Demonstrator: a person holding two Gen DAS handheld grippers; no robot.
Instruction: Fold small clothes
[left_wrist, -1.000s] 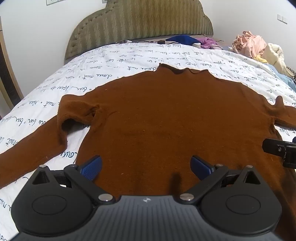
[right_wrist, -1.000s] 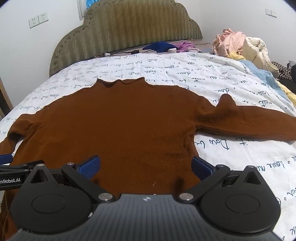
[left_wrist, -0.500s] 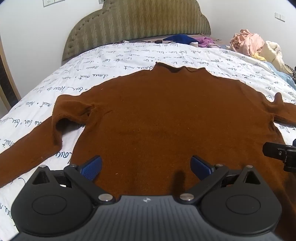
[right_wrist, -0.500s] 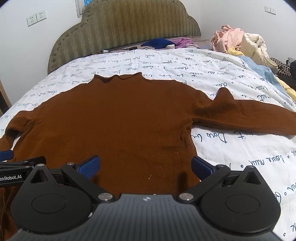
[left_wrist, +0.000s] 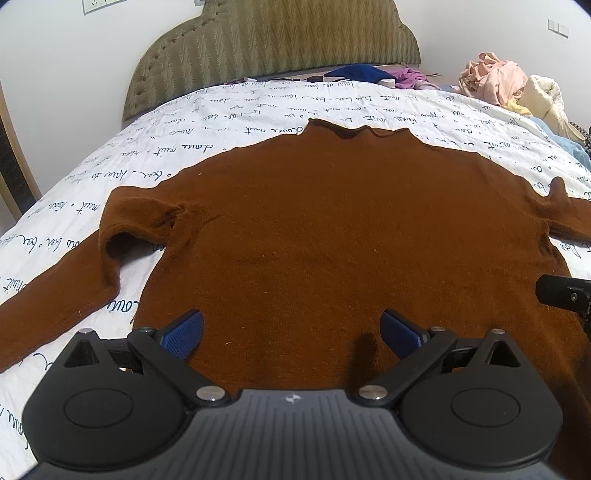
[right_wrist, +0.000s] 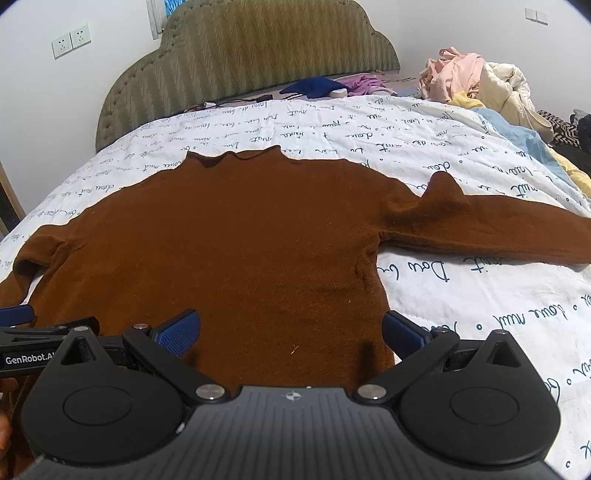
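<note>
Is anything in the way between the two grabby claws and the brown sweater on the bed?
Nothing visible is. The brown knit sweater lies spread flat on the white quilt with blue writing. The left gripper and right gripper are both open right above its bottom part, with only sweater showing between their blue fingers.

We've got our left gripper (left_wrist: 291, 326) and right gripper (right_wrist: 291, 326) side by side, level, both pointing forward, blue-padded jaws spread wide, nothing between them.

Sweater (left_wrist: 332, 236) flat on bedspread (left_wrist: 258, 107), collar twd headboard (left_wrist: 273, 48); clothes pile (right_wrist: 476, 85) far right
</note>
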